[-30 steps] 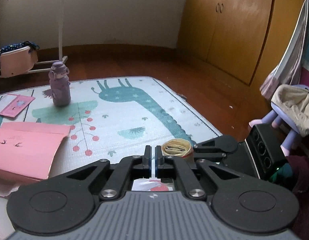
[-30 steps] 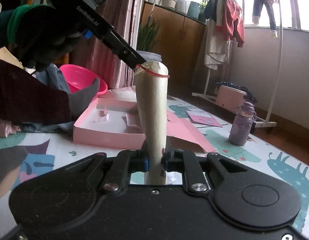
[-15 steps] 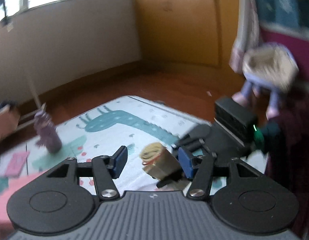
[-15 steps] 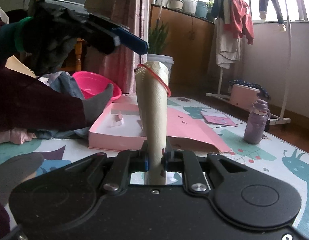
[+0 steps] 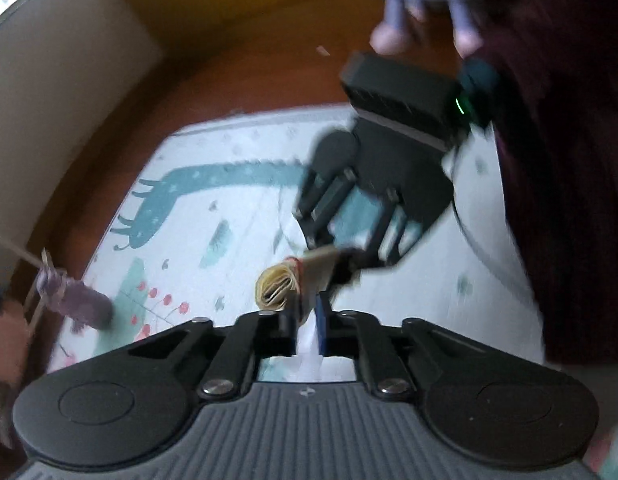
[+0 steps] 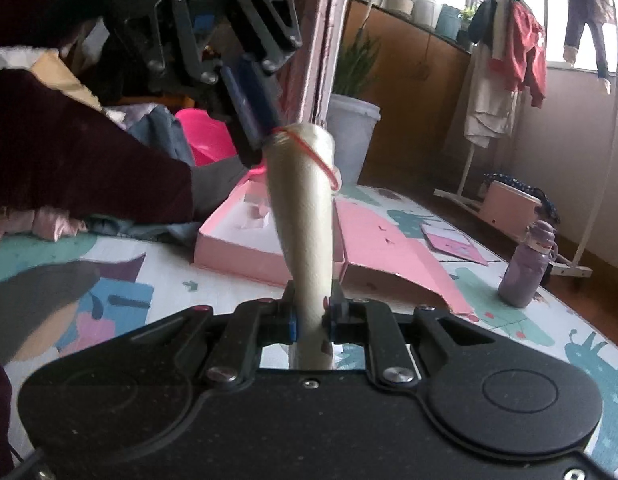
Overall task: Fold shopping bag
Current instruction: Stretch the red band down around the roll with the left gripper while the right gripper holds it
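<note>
The shopping bag is a tight beige roll (image 6: 305,208) standing nearly upright, its coiled end (image 5: 275,290) facing the left wrist camera. My right gripper (image 6: 311,316) is shut on the roll's lower end and shows as a black body (image 5: 373,184) in the left wrist view. A red rubber band (image 6: 309,148) sits slanted around the top of the roll. My left gripper (image 6: 265,136) comes in from the upper left, its blue pads pinched on the band at the roll's top edge. In its own view the left gripper (image 5: 308,316) has its fingers together just below the roll's end.
An open pink box (image 6: 245,240) with its lid lies on the animal-print play mat (image 6: 169,280) behind the roll. A purple bottle (image 6: 525,276) stands at the right. A dark red sleeve (image 6: 69,160), pink basin (image 6: 205,136), white planter (image 6: 353,132) and clothes rack (image 6: 509,48) are around.
The left gripper opened, rolled over and came back down, and is shut again at the roll's top. The band now hangs lower on the right side. The right gripper stayed put.
</note>
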